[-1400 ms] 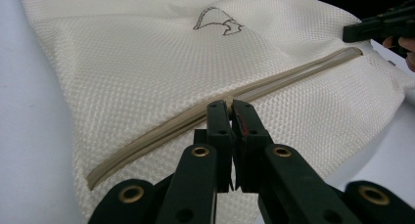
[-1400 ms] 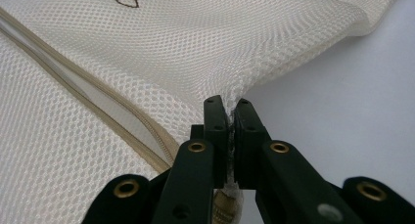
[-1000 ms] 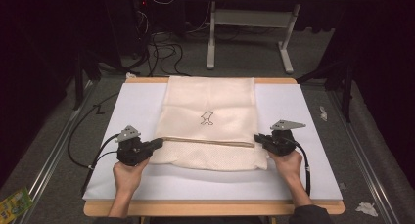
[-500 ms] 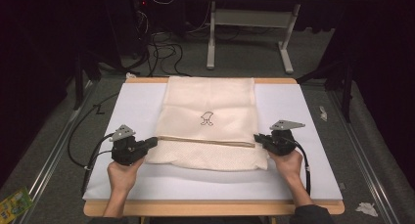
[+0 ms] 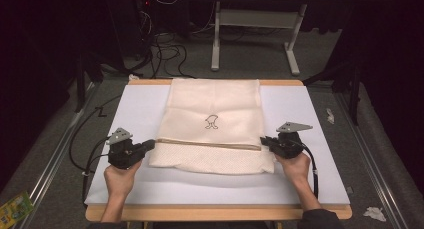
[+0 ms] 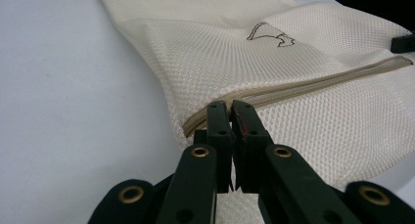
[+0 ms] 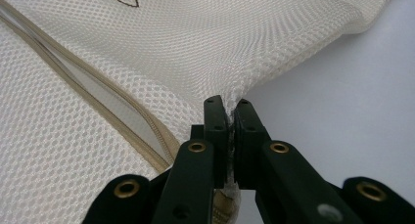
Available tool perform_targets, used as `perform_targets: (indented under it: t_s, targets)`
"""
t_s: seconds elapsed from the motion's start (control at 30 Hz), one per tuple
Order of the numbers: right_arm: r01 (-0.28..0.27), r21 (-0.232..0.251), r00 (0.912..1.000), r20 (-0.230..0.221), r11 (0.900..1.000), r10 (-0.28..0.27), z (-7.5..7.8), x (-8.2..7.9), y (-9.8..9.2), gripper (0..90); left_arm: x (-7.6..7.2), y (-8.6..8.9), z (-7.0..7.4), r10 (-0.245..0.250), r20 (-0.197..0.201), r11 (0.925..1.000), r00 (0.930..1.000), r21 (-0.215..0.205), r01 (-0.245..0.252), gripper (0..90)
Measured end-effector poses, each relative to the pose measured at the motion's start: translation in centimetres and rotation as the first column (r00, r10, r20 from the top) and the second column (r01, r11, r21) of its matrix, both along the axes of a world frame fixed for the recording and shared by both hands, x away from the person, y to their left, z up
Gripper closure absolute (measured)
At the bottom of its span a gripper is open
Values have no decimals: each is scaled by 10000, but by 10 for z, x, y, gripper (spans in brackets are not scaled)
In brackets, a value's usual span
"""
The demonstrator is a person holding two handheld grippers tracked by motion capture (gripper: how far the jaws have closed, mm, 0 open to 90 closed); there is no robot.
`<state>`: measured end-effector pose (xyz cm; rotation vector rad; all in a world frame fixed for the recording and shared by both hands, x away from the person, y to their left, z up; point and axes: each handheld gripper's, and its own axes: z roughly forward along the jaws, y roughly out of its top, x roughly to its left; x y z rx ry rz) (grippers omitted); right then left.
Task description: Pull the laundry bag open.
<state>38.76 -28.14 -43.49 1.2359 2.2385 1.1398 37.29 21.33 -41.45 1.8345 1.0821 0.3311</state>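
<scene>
— One cream mesh bag [image 5: 215, 129] lies flat in the middle of the white worktop [image 5: 310, 184], its far end reaching the back edge. How does it look to you?

— Fine netting all over, pale cream, with a small dark outline logo [image 5: 212, 121] stitched near the centre. A tan zipper [image 5: 207, 144] runs across it from side to side, closer to the near end. The strip below the zipper shows a coarser, dotted weave.

— And the sides?

— Mostly straight, though the near part is slightly rumpled where it is held.

— Who holds what?

— The right gripper [image 7: 230, 111] has its jaws pressed together on the bag's right edge, just beside the end of the zipper; in the right gripper view the mesh puckers up into the clamped tips. The left gripper [image 6: 230, 114] also has its jaws closed, with the tips right at the left end of the zipper. No fabric shows between them there, and I cannot tell whether they pinch any.

— Where are the hands?

— Both come in from the near edge, one at each side of the bag, level with the zipper line.
</scene>
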Motion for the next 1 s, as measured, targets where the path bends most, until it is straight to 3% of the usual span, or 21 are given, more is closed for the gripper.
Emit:
perform_targets:
  t_s: [0.7,0.73,0.9,1.0]
  targets:
    - [201,270,9995,223,9994,-207,7,-5,-9,880,-2,7,-3,281,263,9996,9993,-64,-279,872]
    - [206,283,9992,343,9994,-216,8,-5,-9,881,-3,6,-4,373,295,9992,9989,126,-377,873]
    - [239,115,9993,300,9996,-243,13,-4,-14,882,-5,7,-9,315,250,9993,9992,175,-319,874]
    - [237,21,9984,505,9997,-238,21,-5,-14,883,-5,7,-11,328,238,9993,9992,191,-333,874]
